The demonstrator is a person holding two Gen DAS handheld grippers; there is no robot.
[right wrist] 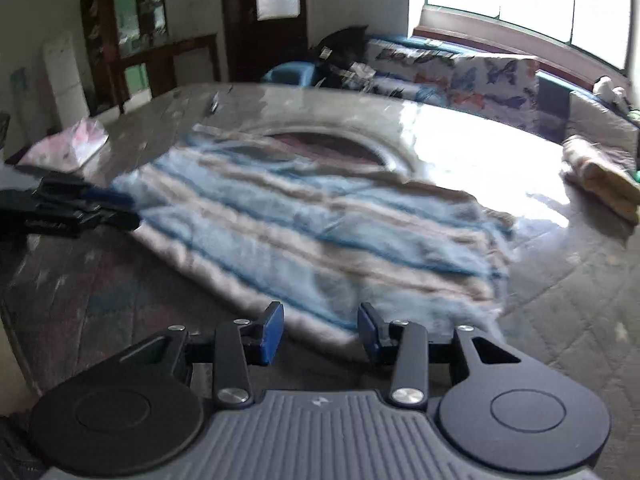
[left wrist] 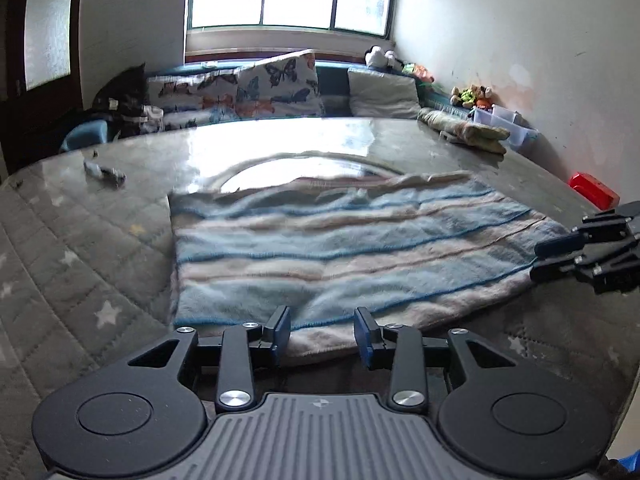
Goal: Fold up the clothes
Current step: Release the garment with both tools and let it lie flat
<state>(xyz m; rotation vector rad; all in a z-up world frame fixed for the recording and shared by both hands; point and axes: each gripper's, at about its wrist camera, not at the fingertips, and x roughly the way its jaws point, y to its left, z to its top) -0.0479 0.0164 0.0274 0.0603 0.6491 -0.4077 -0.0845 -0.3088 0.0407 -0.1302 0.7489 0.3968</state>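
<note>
On the grey quilted table [left wrist: 80, 264], the fluffy blue-and-beige striped garment [left wrist: 328, 248] lies flat, a fold apparently just laid, with left gripper [left wrist: 322, 330] and right gripper [right wrist: 320, 330] jaws released, empty at its near edge; next likely regrasp for another fold.

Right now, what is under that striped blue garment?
The striped garment lies on a grey quilted star-print cover under glossy clear plastic. Whatever lies directly beneath the garment is hidden.

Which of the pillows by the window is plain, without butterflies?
The plain pillow, right of the two butterfly pillows; it is pale with no print.
</note>
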